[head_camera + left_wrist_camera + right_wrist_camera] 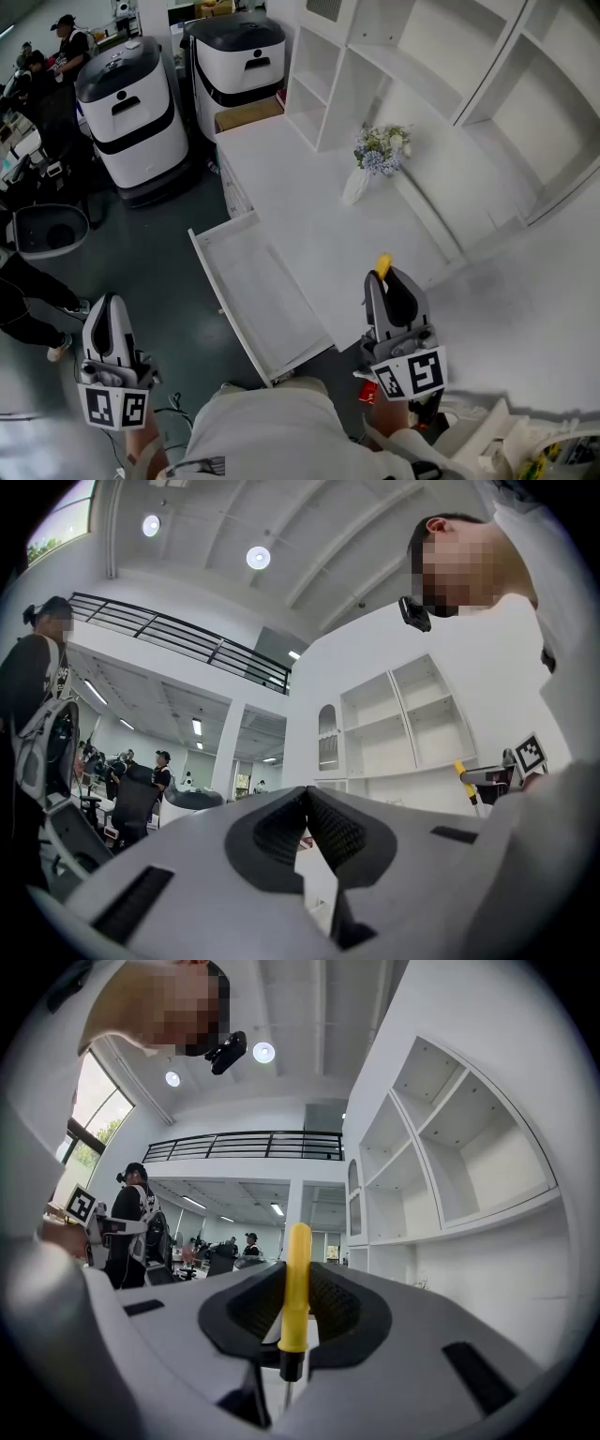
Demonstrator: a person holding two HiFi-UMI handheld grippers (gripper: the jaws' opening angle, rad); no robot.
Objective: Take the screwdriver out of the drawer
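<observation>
The right claw (298, 1314) grips the screwdriver (297, 1269), its yellow handle upright between the jaws. In the head view it sits lower right, clear of the open drawer (246, 281) at centre. The left claw (307, 803) is pinched together, holding nothing. The taking-out looks done; next comes setting the tool on the white surface (309, 206).

Head cam's looking steeply down from above; 2 gripper views are looking level, close-up, all sharing shelving (450, 84).
</observation>
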